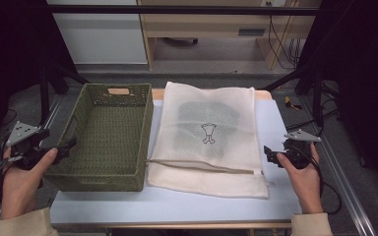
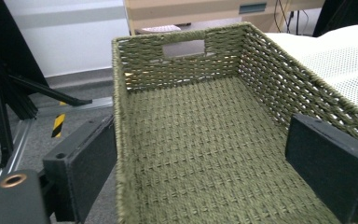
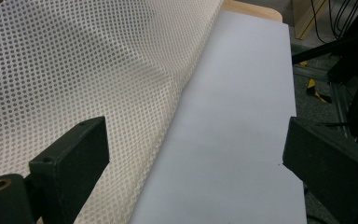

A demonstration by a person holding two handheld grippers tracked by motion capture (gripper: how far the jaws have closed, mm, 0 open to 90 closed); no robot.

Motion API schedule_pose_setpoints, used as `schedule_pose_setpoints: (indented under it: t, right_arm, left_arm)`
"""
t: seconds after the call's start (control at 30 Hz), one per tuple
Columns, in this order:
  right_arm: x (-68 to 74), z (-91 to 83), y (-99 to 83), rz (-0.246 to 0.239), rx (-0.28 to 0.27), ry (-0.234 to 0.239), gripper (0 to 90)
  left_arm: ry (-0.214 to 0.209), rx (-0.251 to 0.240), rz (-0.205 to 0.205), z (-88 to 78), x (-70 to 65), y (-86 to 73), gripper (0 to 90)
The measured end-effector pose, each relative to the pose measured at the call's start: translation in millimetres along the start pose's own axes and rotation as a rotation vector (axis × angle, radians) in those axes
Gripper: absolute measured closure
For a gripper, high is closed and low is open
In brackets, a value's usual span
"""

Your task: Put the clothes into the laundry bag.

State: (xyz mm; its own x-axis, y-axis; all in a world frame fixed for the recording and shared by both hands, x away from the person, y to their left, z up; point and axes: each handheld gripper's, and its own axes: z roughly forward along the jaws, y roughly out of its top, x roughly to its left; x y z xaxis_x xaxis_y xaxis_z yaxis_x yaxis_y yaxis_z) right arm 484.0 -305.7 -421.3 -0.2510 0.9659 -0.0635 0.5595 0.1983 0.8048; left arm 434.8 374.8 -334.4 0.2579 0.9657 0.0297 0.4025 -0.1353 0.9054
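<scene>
nearest the camera in the high view, the person's two hands come in at the near edge of the table (image 1: 177, 204), each holding a gripper. the left gripper (image 1: 66, 146) sits at the near left corner of the green woven basket (image 1: 110, 142); in the left gripper view its jaws stand wide apart with the basket's left wall (image 2: 121, 154) between them, one jaw outside and one over the basket's inside, and nothing is pinched. the right gripper (image 1: 269, 155) is on the far side of the cream mesh laundry bag (image 1: 209, 132) from the basket, jaws wide and holding nothing, straddling the bag's right edge (image 3: 168, 116). the bag lies flat just beside the basket, touching its right wall. judging from this, a close now could catch only a wisp of mesh and slip, or nudge the light basket sideways. no brand or writing can be read; the bag bears only a small dark outline drawing (image 1: 208, 132).
</scene>
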Motion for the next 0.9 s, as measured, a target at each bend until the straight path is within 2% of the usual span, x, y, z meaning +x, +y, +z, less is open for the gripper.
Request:
schedule_pose_setpoints:
  t: [0.17,0.53,0.63,0.8,0.9]
  right_arm:
    - [-1.3,1.7,-10.7,-0.009,0.006,0.0,7.3]
    - [-0.2,5.4,-36.7,-0.018,0.06,-0.007,9.5]
    - [1.4,5.1,-42.7,-0.04,0.073,-0.011,9.7]
    - [3.9,3.3,-46.9,-0.083,0.009,-0.023,9.5]
    - [5.5,4.4,-48.5,-0.099,-0.002,-0.018,9.3]
  left_arm:
    - [0.017,-0.012,-0.011,-5.5,6.5,-9.3,7.7]
    - [0.048,0.043,-0.006,-12.6,10.8,-33.3,8.2]
    - [0.089,0.03,-0.018,-17.9,11.3,-38.4,10.1]
    - [0.072,0.01,-0.019,-24.9,11.0,-39.7,9.6]
    - [0.065,0.007,-0.013,-25.3,9.1,-37.8,9.2]
